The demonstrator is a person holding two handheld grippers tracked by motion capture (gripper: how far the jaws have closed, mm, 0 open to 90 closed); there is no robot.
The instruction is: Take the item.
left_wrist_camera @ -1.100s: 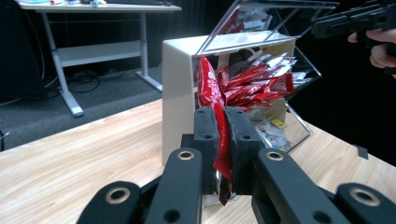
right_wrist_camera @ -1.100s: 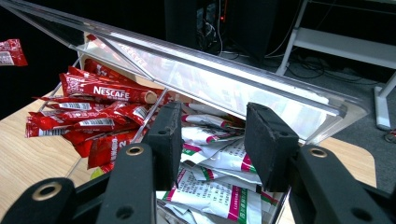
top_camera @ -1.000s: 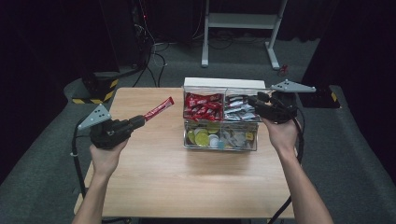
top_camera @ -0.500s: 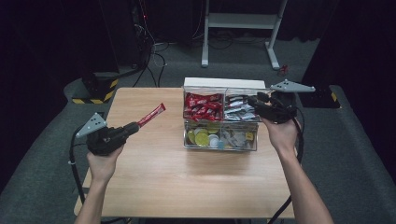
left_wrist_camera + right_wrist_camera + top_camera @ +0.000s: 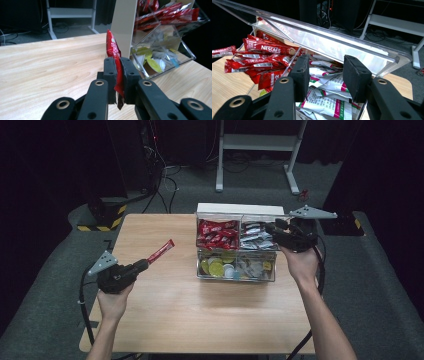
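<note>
We see a wooden desk point(image 5: 200, 320) with a clear acrylic organizer point(image 5: 235, 270) at its far right. The organizer has 2 far compartments, red coffee sachets point(image 5: 216, 232) on the left and white sachets point(image 5: 255, 236) on the right, plus a near tray of small round creamer pots point(image 5: 216, 267). Its clear lid point(image 5: 332, 37) stands tilted up.

The right hand-held gripper point(image 5: 280, 231) sits at the organizer's far right corner, its jaws part open over the white sachets with nothing pressed between them.

The left hand-held gripper point(image 5: 142, 265) hovers over the left part of the desk, well apart from the organizer, and is clenched on 1 red sachet point(image 5: 113, 50). The sachet sticks out from the pads and points toward the organizer.

We judge the step in hand to be carrying a single red sachet away from the box to set it on the open desk. The next move calls for lowering the left hand-held gripper until the sachet lies near flat on the wood, then releasing the jaws cleanly so the light packet does not cling or flip.
</note>
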